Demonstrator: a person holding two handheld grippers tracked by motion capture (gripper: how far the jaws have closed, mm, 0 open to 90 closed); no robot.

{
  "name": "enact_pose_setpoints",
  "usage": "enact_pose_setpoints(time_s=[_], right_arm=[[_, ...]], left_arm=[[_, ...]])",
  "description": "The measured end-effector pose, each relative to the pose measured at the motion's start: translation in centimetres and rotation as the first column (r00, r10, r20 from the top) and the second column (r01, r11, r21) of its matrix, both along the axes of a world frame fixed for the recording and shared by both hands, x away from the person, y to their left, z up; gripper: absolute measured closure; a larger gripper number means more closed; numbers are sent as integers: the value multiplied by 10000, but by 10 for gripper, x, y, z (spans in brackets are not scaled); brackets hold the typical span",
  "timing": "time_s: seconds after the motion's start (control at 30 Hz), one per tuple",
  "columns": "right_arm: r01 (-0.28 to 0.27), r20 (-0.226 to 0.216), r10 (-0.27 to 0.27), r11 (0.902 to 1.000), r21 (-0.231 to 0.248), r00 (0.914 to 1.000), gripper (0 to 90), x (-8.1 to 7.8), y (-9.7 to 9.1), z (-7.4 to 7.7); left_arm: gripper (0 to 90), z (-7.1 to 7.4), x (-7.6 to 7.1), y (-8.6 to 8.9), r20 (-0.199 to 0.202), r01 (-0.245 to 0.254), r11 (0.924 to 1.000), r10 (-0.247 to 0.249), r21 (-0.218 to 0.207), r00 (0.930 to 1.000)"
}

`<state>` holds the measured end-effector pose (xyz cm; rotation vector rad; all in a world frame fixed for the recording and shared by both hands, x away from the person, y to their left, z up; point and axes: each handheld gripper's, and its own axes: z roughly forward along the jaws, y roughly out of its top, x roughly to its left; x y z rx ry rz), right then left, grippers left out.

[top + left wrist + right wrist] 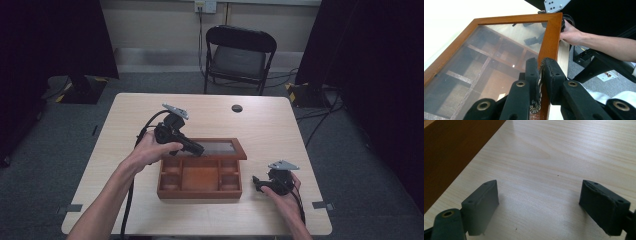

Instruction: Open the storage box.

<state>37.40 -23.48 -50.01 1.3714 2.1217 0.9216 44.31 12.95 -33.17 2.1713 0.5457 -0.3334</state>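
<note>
A brown wooden box [199, 192] with several compartments stands near the table's front middle. Its glass-paned lid [239, 149] is raised partway. My left gripper [199, 148] reaches over the box from the left and is shut on the brass clasp [535, 108] at the lid's front edge [550, 35]; the left gripper [540, 72] has the clasp between its pads. Through the glass [494, 50] I see the compartments below. My right gripper [257, 182] rests on the table right of the box, open. In the right gripper view the right gripper [539, 202] holds nothing, and the box wall [449, 152] is to its left.
The light wooden table [280, 130] has a dark round grommet [237, 108] near its far edge. A black folding chair [239, 55] stands beyond the table. Bare table surface [564, 150] lies ahead of the right gripper.
</note>
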Motion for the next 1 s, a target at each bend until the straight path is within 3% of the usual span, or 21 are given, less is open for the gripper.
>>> enact_pose_setpoints(time_s=[0.43, 0.47, 0.53, 1.0], right_arm=[[-2, 2, 2, 10000, 0, 10000, 149, 0, 0, 0], [1, 2, -1, 10000, 0, 10000, 148, 0, 0, 0], [0, 0, 0, 10000, 1, 10000, 148, 0, 0, 0], [3, -8, -3, 10000, 7, 10000, 149, 0, 0, 0]], left_arm=[[812, 4, 5, 0, -95, -43, 10000, 43, 35, 9999], [813, 3, 5, -1, -225, 35, 9999, -38, -111, 9997], [813, 5, 6, 0, -93, 11, 10000, -11, 51, 10000], [812, 10, 8, -1, -66, -36, 9999, 37, 154, 10000]])
